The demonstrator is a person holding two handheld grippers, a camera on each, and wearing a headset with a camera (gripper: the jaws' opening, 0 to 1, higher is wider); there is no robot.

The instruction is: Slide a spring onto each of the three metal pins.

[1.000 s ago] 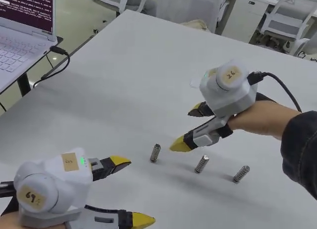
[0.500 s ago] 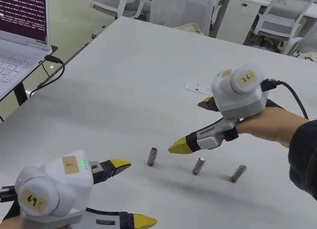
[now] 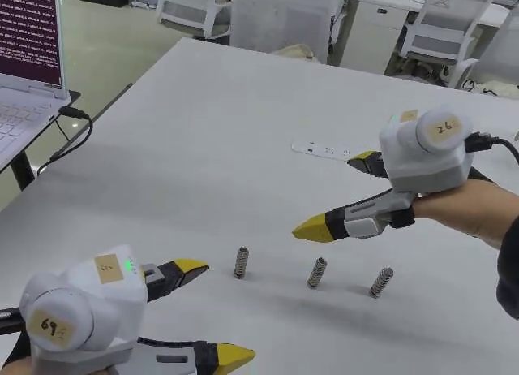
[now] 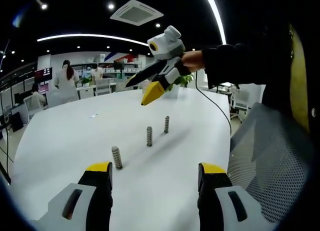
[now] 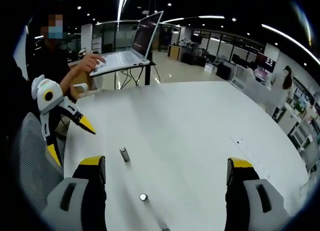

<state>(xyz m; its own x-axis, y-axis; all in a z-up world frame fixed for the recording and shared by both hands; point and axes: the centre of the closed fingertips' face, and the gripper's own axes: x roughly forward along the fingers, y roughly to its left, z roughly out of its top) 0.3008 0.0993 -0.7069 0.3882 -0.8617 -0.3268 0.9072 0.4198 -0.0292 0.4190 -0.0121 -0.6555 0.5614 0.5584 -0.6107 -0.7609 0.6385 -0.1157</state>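
Head view: three springs stand upright in a row on the table (image 3: pixel 203 131), with the middle spring (image 3: pixel 317 272) as marker. The pins are hidden inside the coils. The left gripper (image 3: pixel 212 312) sits to the near side of the marker, past the end spring (image 3: pixel 241 262), its jaws wide apart and empty. The right gripper (image 3: pixel 336 193) hovers above and behind the marker, spread, holding nothing. Left gripper view: own jaws wide and bare, the middle spring (image 4: pixel 149 136) ahead, the right gripper (image 4: pixel 142 88) high beyond it. Right gripper view: jaws gaping and empty, with a spring (image 5: pixel 124 154) below; cannot tell which one. Judgement: fitting looks finished. The next move calls for checking that each coil is seated, then backing both grippers off without knocking the row.
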